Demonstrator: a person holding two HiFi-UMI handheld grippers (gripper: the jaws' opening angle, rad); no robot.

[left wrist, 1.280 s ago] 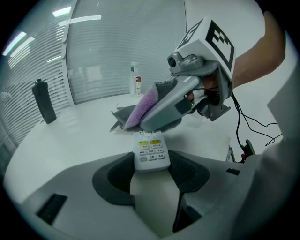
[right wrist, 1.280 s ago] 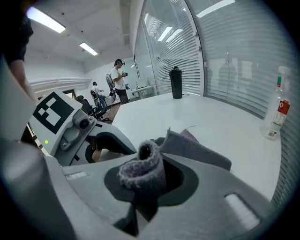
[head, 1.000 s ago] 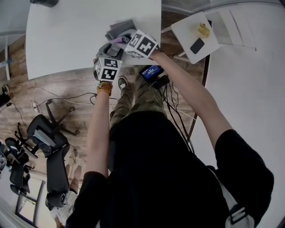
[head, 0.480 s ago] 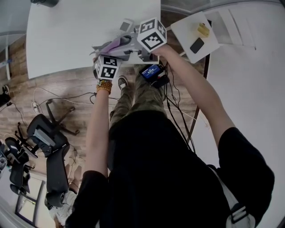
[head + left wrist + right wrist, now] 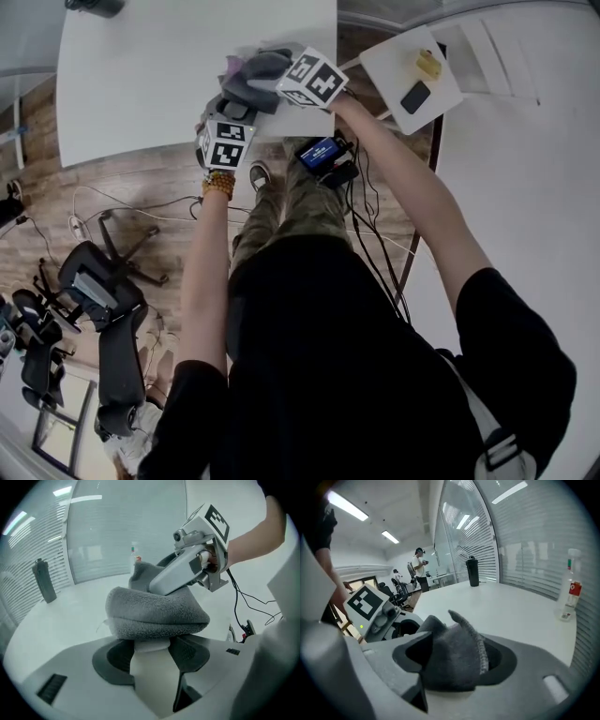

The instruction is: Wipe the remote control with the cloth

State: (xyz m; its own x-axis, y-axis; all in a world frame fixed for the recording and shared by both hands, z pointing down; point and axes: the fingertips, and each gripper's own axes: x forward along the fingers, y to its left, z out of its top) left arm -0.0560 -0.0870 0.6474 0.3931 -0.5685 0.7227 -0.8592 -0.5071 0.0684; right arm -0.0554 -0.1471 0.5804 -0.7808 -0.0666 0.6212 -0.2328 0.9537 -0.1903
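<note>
Clamping the white remote control (image 5: 151, 677) by its sides, the left gripper (image 5: 152, 645) points down at the tabletop's (image 5: 141, 75) near edge, and the grey cloth (image 5: 157, 613) lies heaped over the remote's far end. The right gripper (image 5: 454, 663) reaches in from the right, tilted downward. Its jaws have just been opening and stand wide, with the cloth loose between them. Beyond, a dark bottle (image 5: 472, 572) and a spray bottle (image 5: 571, 585) stand well apart.

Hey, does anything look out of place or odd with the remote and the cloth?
Only the grey cloth: it lies bunched over the tip of the white remote control gripped in the left tongs. The right tongs have just been opening, a fold of cloth loose between their jaws. Nothing looks spilled or damaged.
</note>
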